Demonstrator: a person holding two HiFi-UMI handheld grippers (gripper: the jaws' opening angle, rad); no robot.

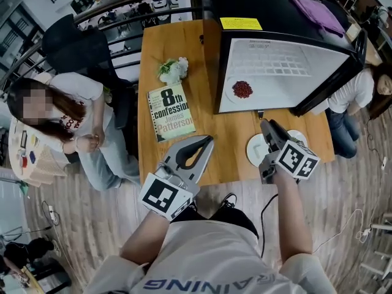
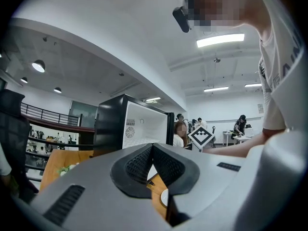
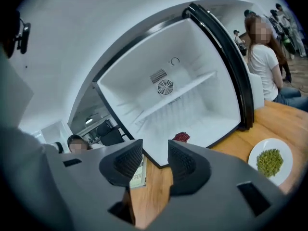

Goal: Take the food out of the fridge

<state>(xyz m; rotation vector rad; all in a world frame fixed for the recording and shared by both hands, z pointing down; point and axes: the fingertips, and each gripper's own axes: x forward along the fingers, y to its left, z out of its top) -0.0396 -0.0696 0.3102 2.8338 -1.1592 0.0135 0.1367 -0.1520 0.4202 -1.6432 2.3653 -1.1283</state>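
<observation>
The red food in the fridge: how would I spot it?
Find the black fridge standing open on the wooden table. On its white floor sits a small plate of red food. The other plate, outside on the table, holds green food.

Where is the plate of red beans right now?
In the head view the plate of red beans sits inside the open fridge, on its floor towards the left near the front edge, just beyond the right gripper.

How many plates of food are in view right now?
2. The plate with red food sits inside the open fridge; the plate with green food is on the table in front of it, beside the right tongs. More may be hidden.
</observation>
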